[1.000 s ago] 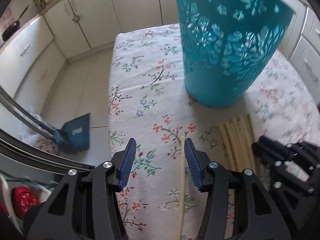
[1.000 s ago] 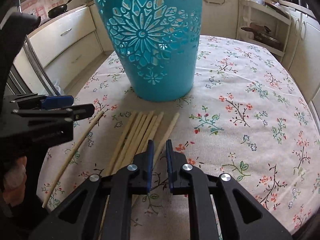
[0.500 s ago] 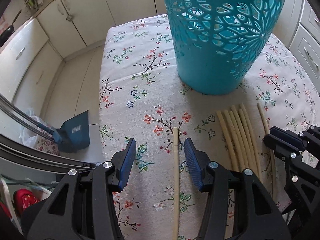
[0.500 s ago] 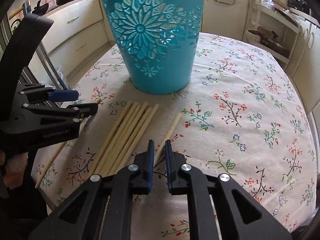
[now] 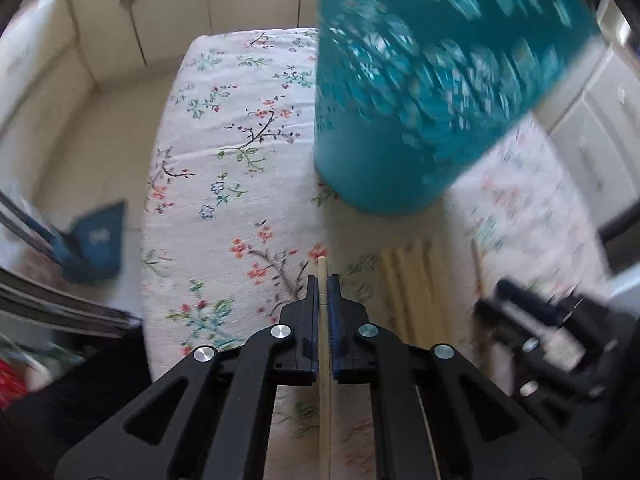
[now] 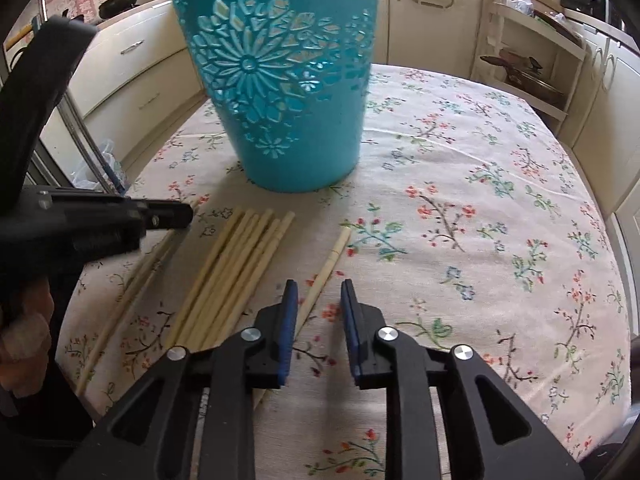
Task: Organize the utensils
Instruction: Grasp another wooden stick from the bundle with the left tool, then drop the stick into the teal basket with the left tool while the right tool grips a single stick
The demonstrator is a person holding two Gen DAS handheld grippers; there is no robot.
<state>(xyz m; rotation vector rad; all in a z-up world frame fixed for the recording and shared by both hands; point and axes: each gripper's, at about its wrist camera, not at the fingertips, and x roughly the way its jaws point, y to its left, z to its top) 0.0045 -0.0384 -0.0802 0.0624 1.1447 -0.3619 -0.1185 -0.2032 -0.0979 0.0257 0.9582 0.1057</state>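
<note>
A teal cut-out basket (image 5: 420,100) (image 6: 280,80) stands upright on the flowered tablecloth (image 6: 480,240). My left gripper (image 5: 323,280) (image 6: 188,214) is shut on a single pale chopstick (image 5: 325,400) (image 6: 136,280) near its far tip. A bundle of several chopsticks (image 5: 412,280) (image 6: 236,264) lies flat in front of the basket. My right gripper (image 6: 319,292) hovers low over the cloth with its jaws opening. Another lone chopstick (image 6: 332,256) (image 5: 478,264) lies slanted between them, close to the left pad, and neither pad presses on it.
Cream kitchen cabinets (image 6: 132,64) surround the table, and an open shelf with pans (image 6: 528,76) stands at the back right. The table's left edge (image 5: 150,240) drops to the floor, where a blue dustpan (image 5: 98,240) lies. A person's hand (image 6: 24,320) holds the left gripper.
My left jaws have closed on the single chopstick, and that view has tilted and blurred. My right jaws, nearly shut before, have parted.
</note>
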